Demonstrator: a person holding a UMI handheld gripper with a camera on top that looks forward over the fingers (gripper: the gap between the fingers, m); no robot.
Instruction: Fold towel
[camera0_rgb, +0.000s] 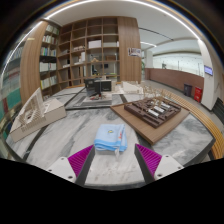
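A light blue towel (109, 139) lies folded or bunched on a white marbled table (70, 132), just ahead of my fingers and partly between their tips. A small white tag hangs from its near edge. My gripper (113, 156) is open, its magenta pads (82, 160) spread wide at either side, with bare tabletop between them. The fingers do not touch the towel.
A wooden tray-like table (150, 112) with small objects stands beyond to the right. A dark seat and low bench (97, 92) stand further back. Tall bookshelves (90, 50) line the far wall. A model display (30, 115) is at the left.
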